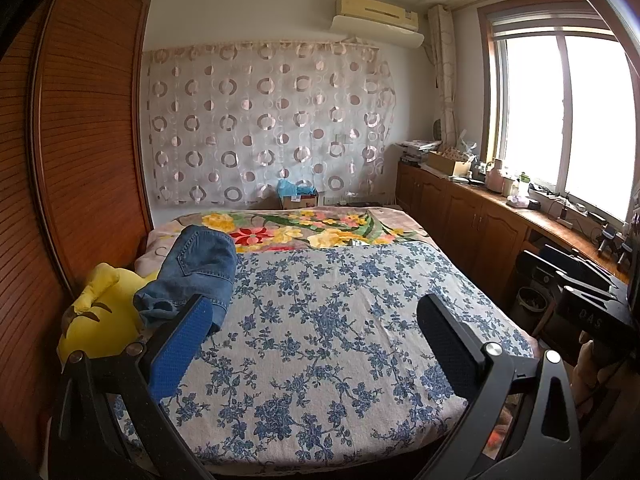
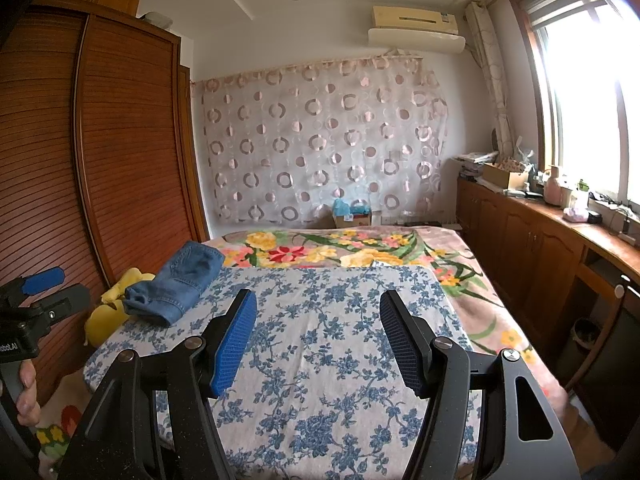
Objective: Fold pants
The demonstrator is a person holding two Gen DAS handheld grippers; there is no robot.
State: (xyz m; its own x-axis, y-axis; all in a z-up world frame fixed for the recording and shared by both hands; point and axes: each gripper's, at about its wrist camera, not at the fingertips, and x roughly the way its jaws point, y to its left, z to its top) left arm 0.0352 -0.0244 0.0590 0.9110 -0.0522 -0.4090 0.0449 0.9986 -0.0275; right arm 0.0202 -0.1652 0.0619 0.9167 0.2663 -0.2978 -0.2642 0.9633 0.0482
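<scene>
Folded blue denim pants (image 1: 196, 268) lie at the left side of the bed, on the edge of a blue-flowered sheet (image 1: 320, 340); the right wrist view shows the same pants (image 2: 180, 280) as a compact bundle. My left gripper (image 1: 316, 320) is open over the sheet, its left pad just right of the pants, nothing between the fingers. My right gripper (image 2: 318, 320) is open too, hovering over the sheet's middle, right of the pants. The left gripper (image 2: 52, 292) also shows at that view's left edge, held by a hand (image 2: 26, 392).
A yellow plush toy (image 1: 96, 320) sits left of the pants against the wooden wardrobe (image 1: 80, 160). A bright floral blanket (image 1: 300, 228) covers the far bed. Wooden cabinets with clutter (image 1: 500, 208) run under the window at right. A bin (image 1: 528, 304) stands beside the bed.
</scene>
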